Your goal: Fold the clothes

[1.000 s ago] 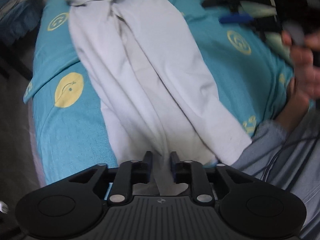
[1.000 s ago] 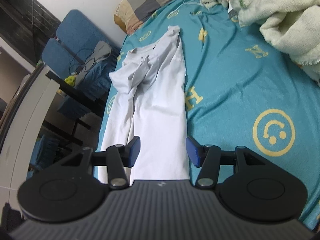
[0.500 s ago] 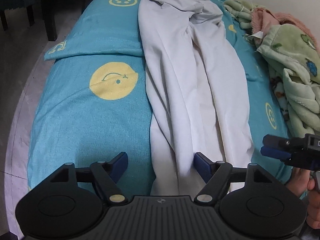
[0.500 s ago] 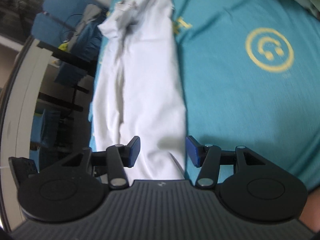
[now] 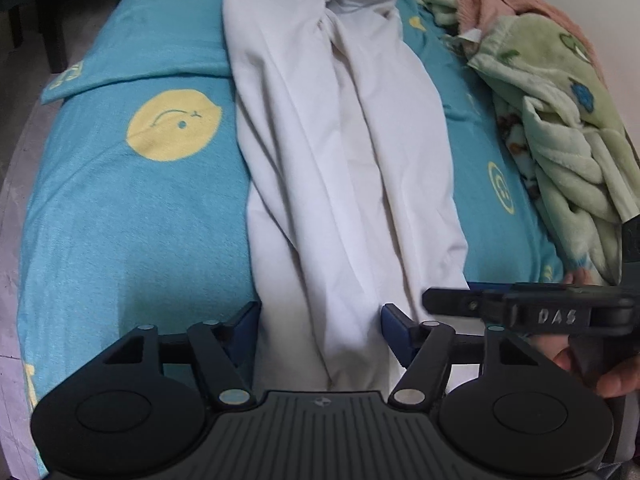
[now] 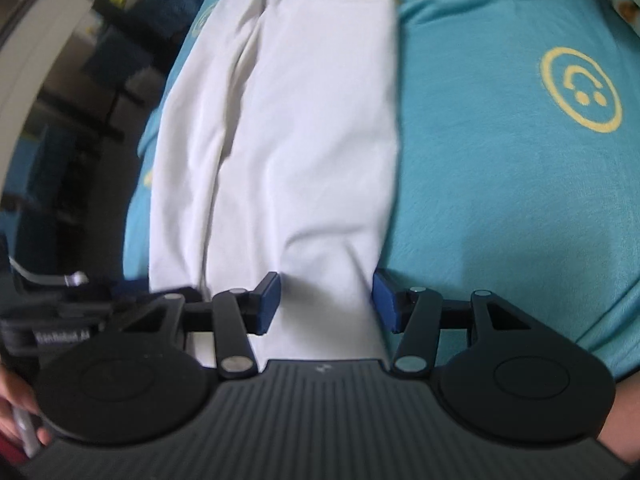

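Observation:
A long white garment point(image 5: 340, 140) lies lengthwise on a teal bed cover point(image 5: 120, 220) printed with yellow smileys. Its near end hangs toward me, and its far end is bunched. My left gripper point(image 5: 320, 320) straddles the left half of that near end. Its jaws are closing, with cloth between the blue pads and no pinch visible. In the right wrist view the garment point(image 6: 300, 120) runs up from my right gripper point(image 6: 326, 300), which stands open astride the right half of the hem. Each gripper shows in the other's view: the right gripper point(image 5: 444, 300) and the left gripper point(image 6: 80, 300).
A green fleece blanket point(image 5: 560, 120) and a pink towel point(image 5: 500, 4) are piled along the bed's right side. The floor point(image 5: 16, 120) drops off on the left. Dark furniture and blue chairs point(image 6: 80, 120) stand past the bed. A hand point(image 5: 616, 372) holds the right gripper.
The left gripper's jaws went from nearly shut to wide, then narrowed a little. Both grippers sank toward the garment's near end. The right gripper now shows close beside the left one.

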Available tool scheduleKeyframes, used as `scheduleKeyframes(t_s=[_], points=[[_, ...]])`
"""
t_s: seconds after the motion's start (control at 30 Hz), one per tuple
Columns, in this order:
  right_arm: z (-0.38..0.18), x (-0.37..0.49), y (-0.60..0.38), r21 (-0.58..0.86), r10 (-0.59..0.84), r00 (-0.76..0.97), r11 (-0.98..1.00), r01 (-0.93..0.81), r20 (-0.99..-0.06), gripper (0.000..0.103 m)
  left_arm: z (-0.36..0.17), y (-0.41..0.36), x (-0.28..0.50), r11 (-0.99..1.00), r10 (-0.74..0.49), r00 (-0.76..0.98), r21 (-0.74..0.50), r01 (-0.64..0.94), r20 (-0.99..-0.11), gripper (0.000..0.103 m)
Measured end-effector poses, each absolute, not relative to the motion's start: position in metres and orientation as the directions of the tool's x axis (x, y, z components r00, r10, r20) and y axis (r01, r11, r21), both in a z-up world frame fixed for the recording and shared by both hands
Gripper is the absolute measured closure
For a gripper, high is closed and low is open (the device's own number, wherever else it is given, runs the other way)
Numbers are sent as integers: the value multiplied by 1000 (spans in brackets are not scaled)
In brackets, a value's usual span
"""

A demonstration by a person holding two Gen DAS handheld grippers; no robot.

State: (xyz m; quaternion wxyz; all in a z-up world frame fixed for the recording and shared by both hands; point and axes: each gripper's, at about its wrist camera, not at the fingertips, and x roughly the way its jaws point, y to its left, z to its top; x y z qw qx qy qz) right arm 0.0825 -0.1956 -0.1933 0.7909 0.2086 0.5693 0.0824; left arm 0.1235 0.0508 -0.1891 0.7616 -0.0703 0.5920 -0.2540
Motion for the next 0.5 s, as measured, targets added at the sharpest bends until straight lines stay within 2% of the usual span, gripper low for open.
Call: scheduleKeyframes(t_s=[0.2, 0.33, 0.5], points=[[-193, 70, -183, 394, 355, 308, 916, 75, -883, 49, -190, 49, 119, 846, -477, 113, -420, 329, -872, 46], [-192, 64, -188, 427, 387, 296, 900, 82, -873, 50, -188, 46, 116, 840, -474, 94, -418, 347, -875, 51], [-190, 55, -171, 344, 333, 294, 939, -18, -896, 50, -187, 39, 111, 833, -456, 84, -392, 391, -886, 54]])
